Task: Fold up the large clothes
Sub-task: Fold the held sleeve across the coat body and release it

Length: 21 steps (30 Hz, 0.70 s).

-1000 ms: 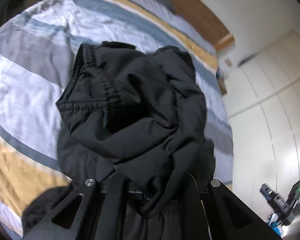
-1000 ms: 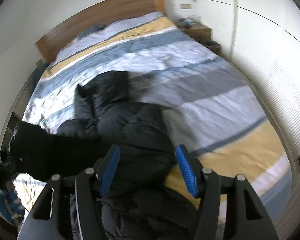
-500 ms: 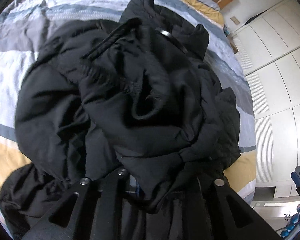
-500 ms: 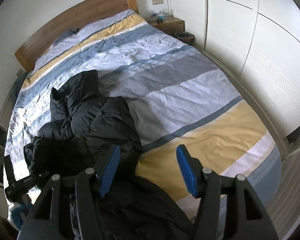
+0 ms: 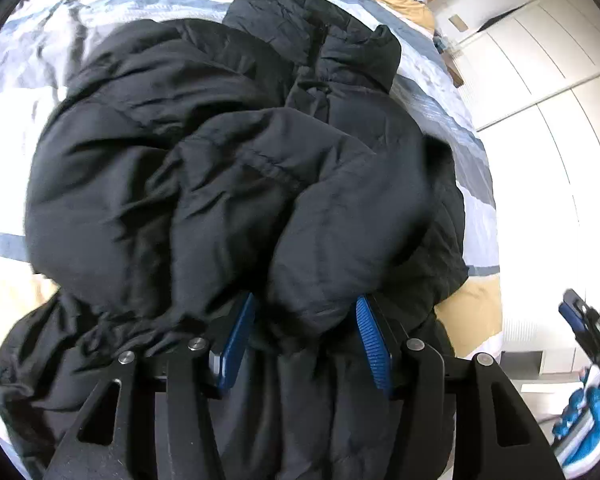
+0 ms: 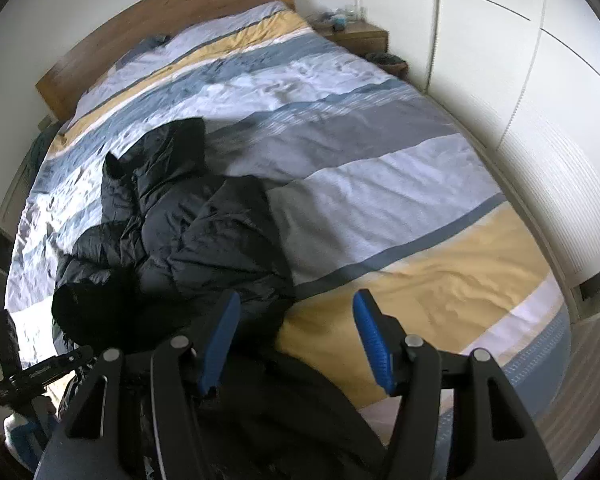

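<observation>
The left claw has its blue pads spread wide, with a puffy fold of the black jacket bulging between them but not pinched. The jacket lies bunched in a mound on the striped bed, its collar end pointing toward the wooden headboard. The right claw is also spread, holding nothing, hovering over the jacket's near hem and the yellow stripe at the foot of the bed. To the right of the jacket the bed cover is bare as far as the mattress edge, which runs close along white wardrobe doors. A nightstand stands beside the headboard. Half a second ago the left claw was clamped on the fabric with its pads hidden; now they are apart and showing. The right claw has stayed spread.
</observation>
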Each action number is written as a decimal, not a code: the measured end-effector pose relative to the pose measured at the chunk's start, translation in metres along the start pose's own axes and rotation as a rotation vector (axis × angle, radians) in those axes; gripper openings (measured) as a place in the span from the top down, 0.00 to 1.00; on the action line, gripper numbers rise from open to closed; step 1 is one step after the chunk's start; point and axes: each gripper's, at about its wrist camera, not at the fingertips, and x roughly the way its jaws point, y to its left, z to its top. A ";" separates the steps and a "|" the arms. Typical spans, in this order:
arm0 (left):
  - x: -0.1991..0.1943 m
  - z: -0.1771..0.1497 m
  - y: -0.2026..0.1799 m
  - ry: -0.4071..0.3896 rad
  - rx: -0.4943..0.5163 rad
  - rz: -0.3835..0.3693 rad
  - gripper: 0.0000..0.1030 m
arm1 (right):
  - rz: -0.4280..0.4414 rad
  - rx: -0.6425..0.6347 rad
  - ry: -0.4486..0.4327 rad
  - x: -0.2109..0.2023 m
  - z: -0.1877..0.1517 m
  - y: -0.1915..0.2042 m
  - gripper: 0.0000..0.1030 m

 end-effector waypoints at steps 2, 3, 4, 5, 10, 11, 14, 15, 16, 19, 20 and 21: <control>-0.011 -0.002 0.008 -0.004 0.007 0.007 0.49 | 0.014 -0.015 0.013 0.008 -0.001 0.012 0.44; -0.017 -0.004 0.013 -0.007 0.006 0.015 0.49 | 0.022 -0.028 0.022 0.013 -0.002 0.019 0.44; -0.018 -0.003 0.018 -0.012 0.003 0.022 0.49 | 0.032 -0.041 0.029 0.017 -0.003 0.027 0.44; -0.021 -0.004 0.023 -0.018 -0.004 0.028 0.49 | 0.041 -0.053 0.034 0.020 -0.004 0.035 0.44; -0.047 -0.004 0.070 -0.077 -0.083 0.090 0.49 | 0.108 -0.150 0.063 0.036 -0.010 0.089 0.44; -0.052 -0.003 0.079 -0.091 -0.095 0.105 0.49 | 0.120 -0.171 0.067 0.039 -0.010 0.099 0.44; -0.068 0.002 0.110 -0.143 -0.129 0.156 0.49 | 0.176 -0.241 0.081 0.046 -0.013 0.141 0.44; -0.070 0.005 0.113 -0.150 -0.131 0.164 0.49 | 0.196 -0.269 0.081 0.048 -0.014 0.156 0.44; -0.073 0.008 0.120 -0.163 -0.129 0.178 0.49 | 0.214 -0.294 0.081 0.048 -0.015 0.170 0.44; -0.078 0.022 0.129 -0.183 -0.112 0.189 0.51 | 0.279 -0.374 0.078 0.051 -0.019 0.217 0.44; -0.079 0.026 0.131 -0.188 -0.105 0.187 0.51 | 0.300 -0.405 0.077 0.052 -0.022 0.234 0.44; -0.078 0.032 0.132 -0.192 -0.090 0.184 0.51 | 0.316 -0.429 0.077 0.054 -0.024 0.247 0.44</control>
